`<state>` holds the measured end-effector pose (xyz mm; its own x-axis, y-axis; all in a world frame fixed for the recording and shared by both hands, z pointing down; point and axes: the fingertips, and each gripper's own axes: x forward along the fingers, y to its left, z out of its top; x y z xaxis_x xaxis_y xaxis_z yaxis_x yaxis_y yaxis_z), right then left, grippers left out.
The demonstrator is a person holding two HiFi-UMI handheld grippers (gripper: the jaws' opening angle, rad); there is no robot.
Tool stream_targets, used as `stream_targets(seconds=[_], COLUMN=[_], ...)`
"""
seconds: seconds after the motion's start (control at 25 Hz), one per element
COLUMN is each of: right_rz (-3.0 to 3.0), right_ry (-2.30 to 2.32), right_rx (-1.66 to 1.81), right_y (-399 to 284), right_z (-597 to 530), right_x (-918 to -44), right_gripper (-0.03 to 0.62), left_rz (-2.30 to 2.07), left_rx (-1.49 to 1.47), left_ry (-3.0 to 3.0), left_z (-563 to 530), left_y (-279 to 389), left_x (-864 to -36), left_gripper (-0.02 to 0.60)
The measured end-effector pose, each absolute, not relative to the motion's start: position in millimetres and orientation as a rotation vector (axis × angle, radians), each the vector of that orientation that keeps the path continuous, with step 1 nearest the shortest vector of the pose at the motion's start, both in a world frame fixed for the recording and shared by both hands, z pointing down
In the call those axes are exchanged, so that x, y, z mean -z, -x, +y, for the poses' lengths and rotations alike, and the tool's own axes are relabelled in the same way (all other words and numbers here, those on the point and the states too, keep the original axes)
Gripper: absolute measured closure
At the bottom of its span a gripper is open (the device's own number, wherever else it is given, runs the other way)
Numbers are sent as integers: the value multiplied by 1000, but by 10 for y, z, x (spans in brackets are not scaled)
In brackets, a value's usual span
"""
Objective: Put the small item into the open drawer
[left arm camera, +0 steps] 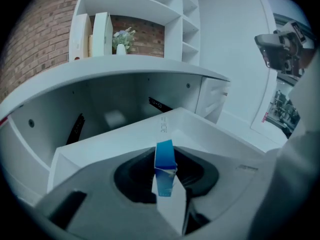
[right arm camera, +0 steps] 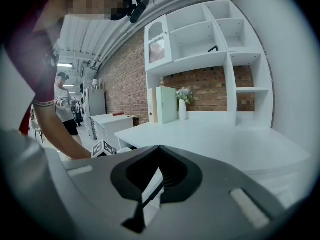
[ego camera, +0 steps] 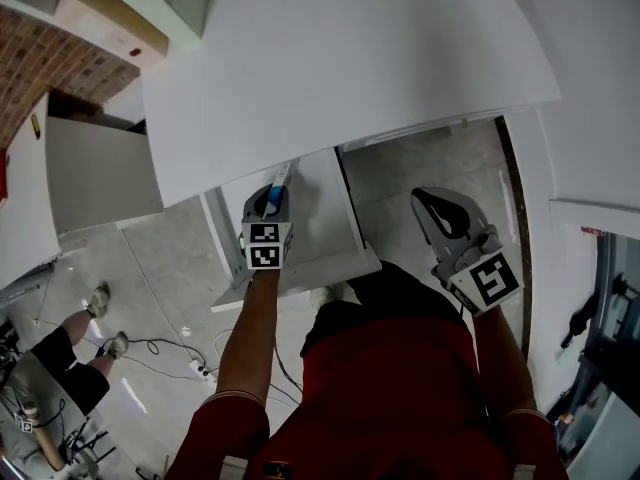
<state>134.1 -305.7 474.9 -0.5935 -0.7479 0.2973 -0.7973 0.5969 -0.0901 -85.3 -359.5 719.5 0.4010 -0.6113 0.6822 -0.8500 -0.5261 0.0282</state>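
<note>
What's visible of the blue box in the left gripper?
The blue box is small and slim and looks like cardboard. Its far end is solid blue, and it turns paler blue and white toward the gripper, with a crumpled edge where the tones meet. The left gripper is shut on its near end, so the box sticks out past the jaws, pointing at the open drawer and held above it. Nothing but the gripper appears to touch it. Any print is too small to read.

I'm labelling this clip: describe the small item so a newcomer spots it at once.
Under the big white desk, a white drawer stands pulled out. Over it the left tool grips a slim carton, the only blue thing amid white furniture.
</note>
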Motion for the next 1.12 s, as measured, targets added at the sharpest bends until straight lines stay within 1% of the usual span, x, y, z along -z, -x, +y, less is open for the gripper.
stream_targets(seconds=[0.32,0.36,0.52,0.68,0.88,1.12], right_rz=[-2584,-2582,-2582,-2600,-2633,-2654], right_ry=[-1298,-1299,-1295,-1286,-1263,-1226], right_rx=[-316,-317,-318,-319,-306,-289], right_y=[-1453,-1464,-1469,-1379,-1185,-959], right_z=[-2957,-2939,-2890,-2899,-2865,-2710], right_x=[-4777,-4786,-4789,-4768,-4703,-4616], right_gripper=[582,582,582,582,582,582], left_rz=[-1255,-1252,-1251,-1251,-1270,-1273], left_rx=[-931,-928,-913,-880,-767,-575], left_ry=[-2221,-2218,-2219,-2263,-2348,-2477], left_z=[-3570,-3567,-3556,-3564,-3522,-3310], left_y=[876,872,852,820,776,683], left_x=[-7433,-7437,-7398,-7201,-6771,-6051], left_gripper=[488,471,367,339,345,411])
